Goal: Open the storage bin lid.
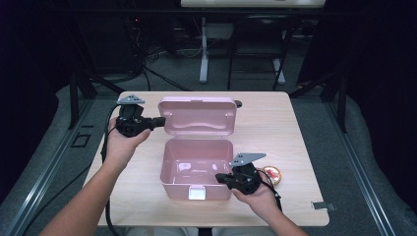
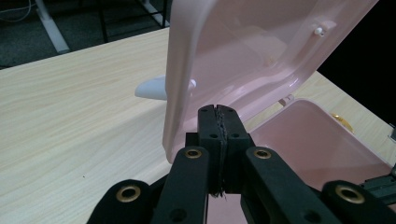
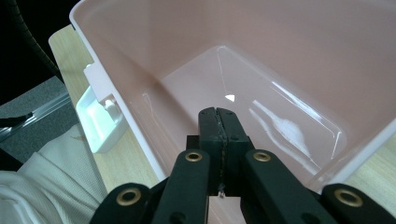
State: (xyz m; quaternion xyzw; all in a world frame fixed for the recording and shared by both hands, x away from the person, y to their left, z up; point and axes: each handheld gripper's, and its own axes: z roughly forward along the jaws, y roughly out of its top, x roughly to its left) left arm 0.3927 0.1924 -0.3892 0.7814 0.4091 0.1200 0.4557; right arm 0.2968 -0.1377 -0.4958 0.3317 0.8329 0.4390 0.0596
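Pink plastic lidded box (image 1: 196, 167), lid raised. Left gripper (image 1: 160, 121), jaws closed empty, at lid's left edge. Right gripper (image 1: 220, 178), closed empty, over the box's right rim.

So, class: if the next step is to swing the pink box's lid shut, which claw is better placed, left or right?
Probably the left. The left claw, shut, sits at the edge of the raised lid. The right claw, also shut, is down at the box rim, nearer the latch.
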